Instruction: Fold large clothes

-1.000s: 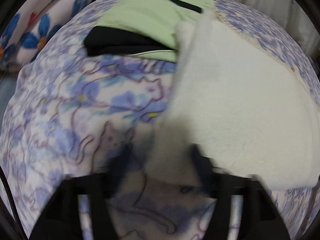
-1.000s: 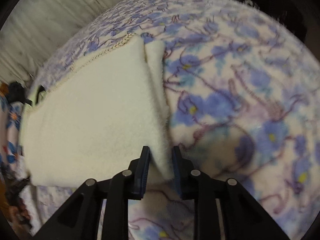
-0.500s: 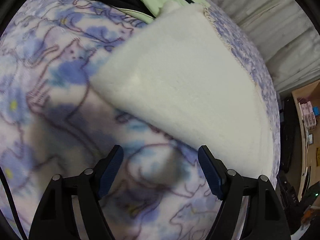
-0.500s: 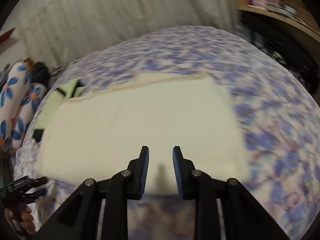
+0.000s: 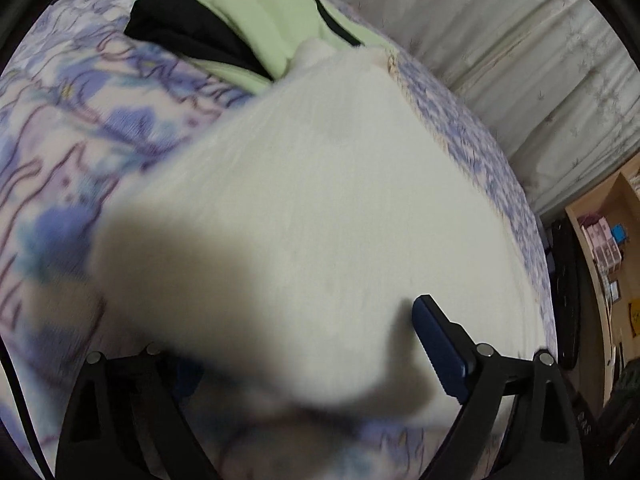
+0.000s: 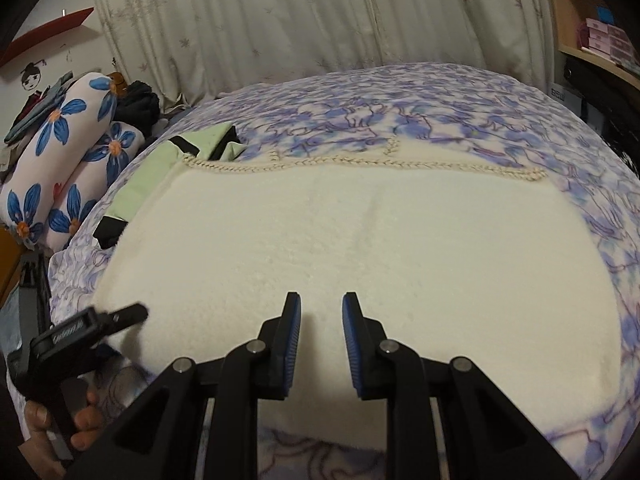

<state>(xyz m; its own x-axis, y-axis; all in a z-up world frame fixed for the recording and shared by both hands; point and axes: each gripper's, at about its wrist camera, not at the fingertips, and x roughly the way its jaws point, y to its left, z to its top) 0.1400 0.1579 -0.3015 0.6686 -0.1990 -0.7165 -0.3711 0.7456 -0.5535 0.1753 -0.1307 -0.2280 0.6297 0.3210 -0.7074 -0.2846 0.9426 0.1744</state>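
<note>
Cream blanket [image 6: 360, 248]: I see it spread flat on the floral bedspread [image 6: 460, 128].
Left gripper [image 5: 304, 364]: jaws opening wide, blanket's near edge between, unpinched.
Right gripper [image 6: 320, 344]: narrow, closing, empty.
Green garment [image 6: 148, 172]: ten o'clock.

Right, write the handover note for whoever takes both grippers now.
Left gripper: jaws opening, near corner of the cream fleece blanket between them, not pinched.
Right gripper: narrow gap, jaws closing, nothing between them, above the blanket's near edge.
Blanket lies flat, cream side up, on the floral bedspread, overlapping the green garment at its far corner.
Done: one fold laid.
Left: probably further folds; green garment not yet handled.
</note>
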